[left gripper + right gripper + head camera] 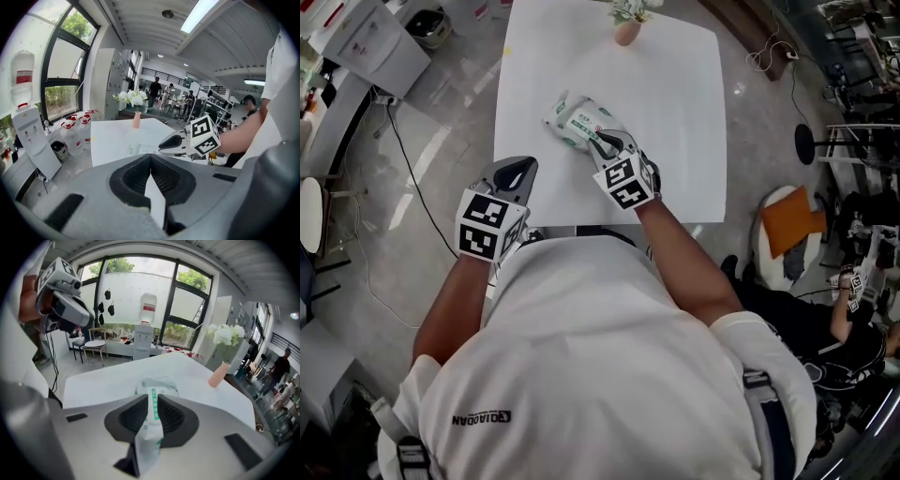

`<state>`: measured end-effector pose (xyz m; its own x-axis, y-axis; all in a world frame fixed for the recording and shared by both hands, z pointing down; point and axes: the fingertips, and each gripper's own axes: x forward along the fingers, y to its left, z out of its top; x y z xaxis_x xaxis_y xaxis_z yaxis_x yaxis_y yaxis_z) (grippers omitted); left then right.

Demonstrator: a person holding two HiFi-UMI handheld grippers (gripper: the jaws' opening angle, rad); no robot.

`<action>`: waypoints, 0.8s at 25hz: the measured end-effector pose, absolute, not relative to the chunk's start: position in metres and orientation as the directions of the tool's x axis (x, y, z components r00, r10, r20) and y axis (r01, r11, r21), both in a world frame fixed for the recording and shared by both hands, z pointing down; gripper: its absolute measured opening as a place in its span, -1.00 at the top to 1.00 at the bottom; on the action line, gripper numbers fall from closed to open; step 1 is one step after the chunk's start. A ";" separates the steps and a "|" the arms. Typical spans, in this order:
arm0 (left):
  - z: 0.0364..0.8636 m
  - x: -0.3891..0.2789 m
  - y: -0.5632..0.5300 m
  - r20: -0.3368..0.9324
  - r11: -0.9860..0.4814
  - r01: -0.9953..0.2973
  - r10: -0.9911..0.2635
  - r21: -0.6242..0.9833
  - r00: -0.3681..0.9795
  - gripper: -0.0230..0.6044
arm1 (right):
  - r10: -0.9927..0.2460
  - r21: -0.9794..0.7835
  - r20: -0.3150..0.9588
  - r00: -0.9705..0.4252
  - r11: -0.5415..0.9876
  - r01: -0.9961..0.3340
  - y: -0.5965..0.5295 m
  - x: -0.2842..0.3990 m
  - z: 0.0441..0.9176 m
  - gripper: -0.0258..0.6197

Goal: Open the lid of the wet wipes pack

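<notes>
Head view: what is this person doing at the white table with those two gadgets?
A person stands at a white table with a two-jaw gripper in each hand, working on a wet wipes pack lying on it. The right gripper is down at the pack's near end, jaws apart, the pack showing in the gap; contact I cannot tell. The left gripper hangs by the table's near left corner, jaws together, empty. The lid looks not yet opened.
</notes>
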<state>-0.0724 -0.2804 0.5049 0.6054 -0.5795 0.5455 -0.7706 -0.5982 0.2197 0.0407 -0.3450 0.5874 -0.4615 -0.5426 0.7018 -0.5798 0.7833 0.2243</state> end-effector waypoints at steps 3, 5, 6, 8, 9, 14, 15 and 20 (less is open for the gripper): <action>0.508 -0.077 -0.277 0.557 -0.583 -0.781 -0.581 0.223 0.593 0.93 | -0.516 0.236 0.734 -0.441 0.803 -0.547 -0.347 0.033 0.608 0.71; 0.509 -0.078 -0.275 0.561 -0.578 -0.785 -0.583 0.222 0.588 0.93 | -0.512 0.247 0.747 -0.424 0.806 -0.538 -0.350 0.031 0.617 0.71; 0.509 -0.079 -0.275 0.563 -0.576 -0.787 -0.583 0.221 0.585 0.93 | -0.512 0.254 0.752 -0.414 0.806 -0.534 -0.352 0.031 0.621 0.71; 0.510 -0.079 -0.275 0.567 -0.573 -0.790 -0.584 0.219 0.581 0.93 | -0.511 0.267 0.761 -0.399 0.808 -0.525 -0.354 0.030 0.628 0.70; 0.511 -0.079 -0.274 0.569 -0.574 -0.790 -0.583 0.217 0.580 0.93 | -0.510 0.270 0.764 -0.396 0.809 -0.522 -0.355 0.029 0.630 0.69; 0.516 -0.077 -0.272 0.580 -0.574 -0.788 -0.571 0.222 0.580 0.93 | -0.501 0.253 0.765 -0.406 0.813 -0.525 -0.355 0.023 0.633 0.66; 0.517 -0.077 -0.272 0.581 -0.574 -0.787 -0.570 0.225 0.581 0.93 | -0.500 0.253 0.765 -0.404 0.812 -0.526 -0.356 0.023 0.634 0.66; 0.518 -0.075 -0.272 0.586 -0.580 -0.784 -0.564 0.220 0.582 0.93 | -0.486 0.254 0.786 -0.382 0.817 -0.517 -0.358 0.023 0.644 0.58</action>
